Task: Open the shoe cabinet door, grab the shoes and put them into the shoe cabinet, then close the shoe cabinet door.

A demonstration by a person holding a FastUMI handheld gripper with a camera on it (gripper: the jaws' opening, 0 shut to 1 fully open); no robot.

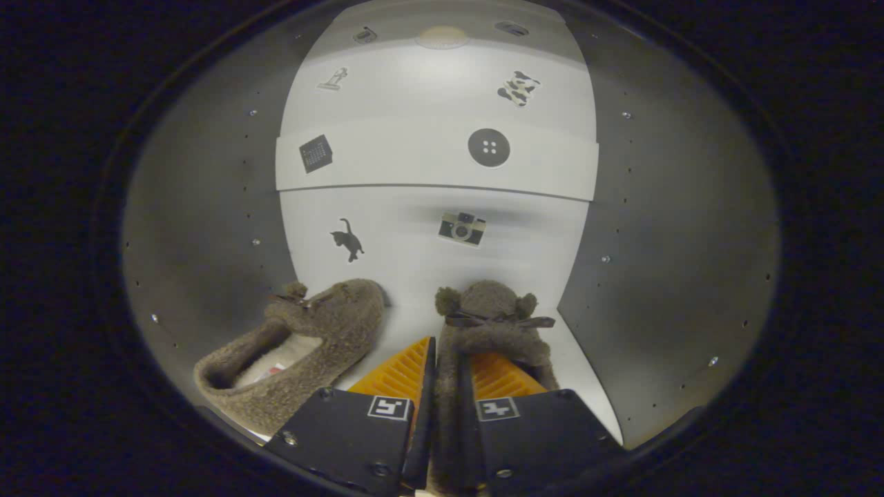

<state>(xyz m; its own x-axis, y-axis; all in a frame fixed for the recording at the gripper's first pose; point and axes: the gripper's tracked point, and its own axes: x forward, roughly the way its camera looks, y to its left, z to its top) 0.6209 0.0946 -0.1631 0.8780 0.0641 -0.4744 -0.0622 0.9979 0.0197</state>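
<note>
Inside the shoe cabinet point(207, 228), grey side walls, white back panel point(435, 248) with small stickers: cat point(347, 239), camera point(462, 228), button point(489, 148), calendar-like square point(315, 153). A white shelf point(435, 162) crosses higher up. Two fuzzy brown slippers are on the cabinet floor point(587, 386). The right slipper point(483, 324) sits between the fingers of the hand-held gripper point(447, 386); long axis runs straight ahead along the fingers, toe toward the back panel, bow and two pom-pom ears on the toe end, heel end toward the camera and hidden between the finger bases. The hand-held gripper is nearly closed, both fingers point(404, 376) pressing the slipper's sides, narrow gap filled by the slipper's body. The left slipper point(297, 352) lies just left of the fingers, apart from them, angled: toe toward the back panel and slightly right, heel opening toward the camera and left, pale lining visible inside. Toes of both slippers are near each other, close to the back panel; cannot tell if they touch it. The hand-held gripper points level into the cabinet, fingers low over the floor, roughly centred between the side walls.
</note>
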